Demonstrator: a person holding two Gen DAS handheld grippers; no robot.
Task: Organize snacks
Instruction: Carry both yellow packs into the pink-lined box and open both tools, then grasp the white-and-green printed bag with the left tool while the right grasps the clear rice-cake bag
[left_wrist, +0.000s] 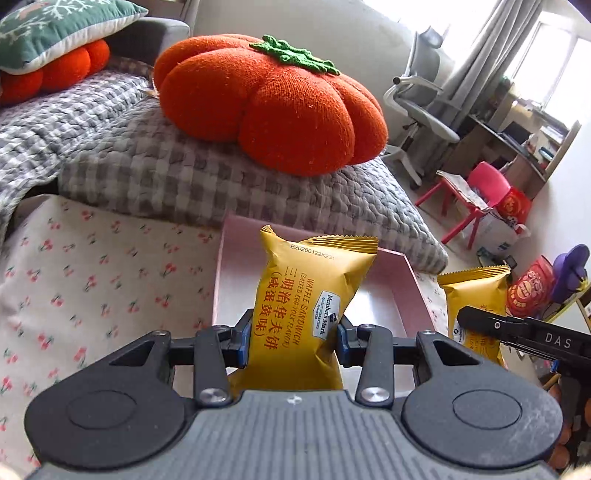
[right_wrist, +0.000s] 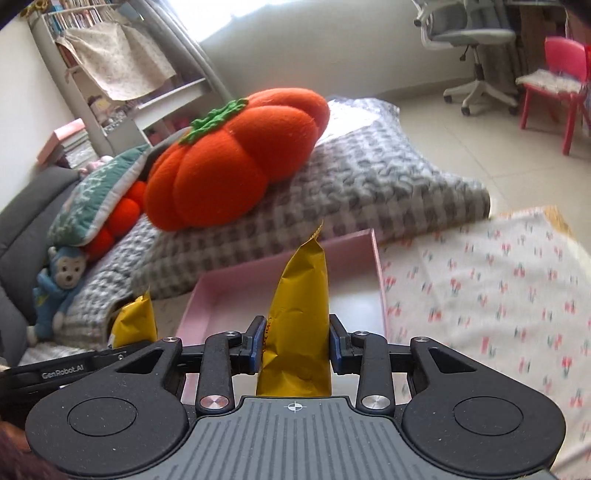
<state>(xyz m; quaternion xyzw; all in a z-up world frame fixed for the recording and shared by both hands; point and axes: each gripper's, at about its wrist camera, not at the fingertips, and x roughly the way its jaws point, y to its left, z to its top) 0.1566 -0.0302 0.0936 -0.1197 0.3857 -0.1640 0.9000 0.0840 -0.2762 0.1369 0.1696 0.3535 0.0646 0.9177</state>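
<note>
1. Left wrist view showed my left gripper (left_wrist: 293, 341) closed on a yellow waffle sandwich packet (left_wrist: 310, 295), blue pads pinching its lower half while its top stood up over the near part of the pink tray (left_wrist: 400, 275).
2. My right gripper (right_wrist: 295, 341) was likewise clamped on a second waffle sandwich packet (right_wrist: 301, 314), held edge-on and upright above the same tray's near edge (right_wrist: 284, 269).
3. Each gripper appeared at the edge of the other's view: the right one with its packet (left_wrist: 476, 295) to the right, the left one with its packet (right_wrist: 135, 321) to the left.
4. I judged the step to be carrying both packets in for placing; neither was resting on the tray floor yet.
5. The next move called for lowering each packet flat into the tray, side by side, then opening the fingers without dragging the foil.
6. Counted: two packets, one tray, two grippers. The tray floor I could see held nothing else.
7. Behind the tray lay a grey checked quilt (left_wrist: 207, 181) with an orange pumpkin cushion (left_wrist: 269, 103) on it; the cherry-print cloth (left_wrist: 92, 280) covered the surface around the tray.
</note>
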